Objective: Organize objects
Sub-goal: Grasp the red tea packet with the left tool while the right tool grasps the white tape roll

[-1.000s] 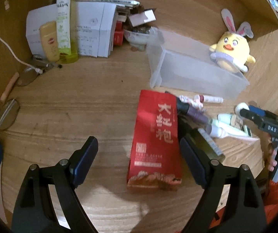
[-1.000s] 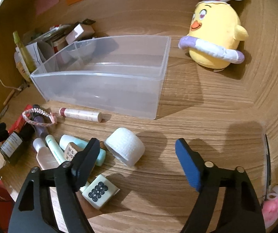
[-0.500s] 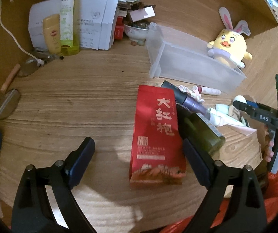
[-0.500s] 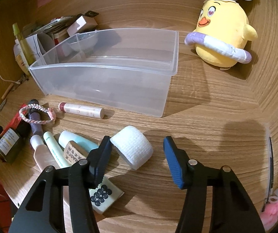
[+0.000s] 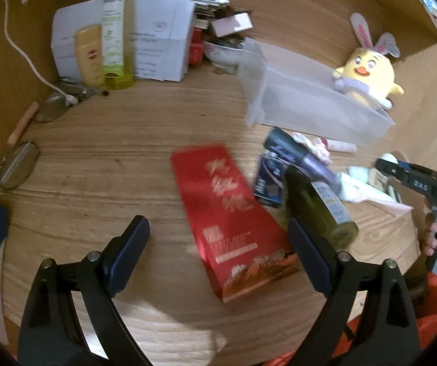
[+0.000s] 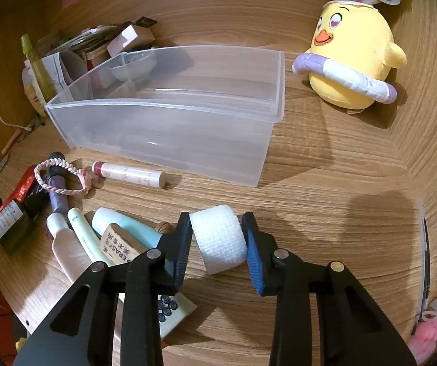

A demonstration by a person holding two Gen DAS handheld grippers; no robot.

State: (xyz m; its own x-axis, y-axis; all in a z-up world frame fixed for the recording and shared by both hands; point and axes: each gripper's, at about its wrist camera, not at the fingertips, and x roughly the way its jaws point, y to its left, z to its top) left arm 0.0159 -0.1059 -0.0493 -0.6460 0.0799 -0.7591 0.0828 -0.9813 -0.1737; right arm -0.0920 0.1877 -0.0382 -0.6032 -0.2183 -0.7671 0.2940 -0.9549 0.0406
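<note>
Gripping the white tape roll (image 6: 219, 238) between both pads, the right gripper (image 6: 218, 239) has it just in front of the clear plastic bin (image 6: 169, 128), with the eraser (image 6: 117, 245) and tubes at its left finger. Spread wide, the left gripper (image 5: 218, 253) hangs over the red tea packet (image 5: 233, 222), which lies between its fingers, the dark green bottle (image 5: 319, 204) beside the right one.

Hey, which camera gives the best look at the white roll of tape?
The right wrist view. There the white roll of tape sits close and unobstructed between the fingers of the right hand-held gripper, its bumpy texture clear. In the left wrist view only a small white sliver shows behind that gripper at the far right edge.
</note>
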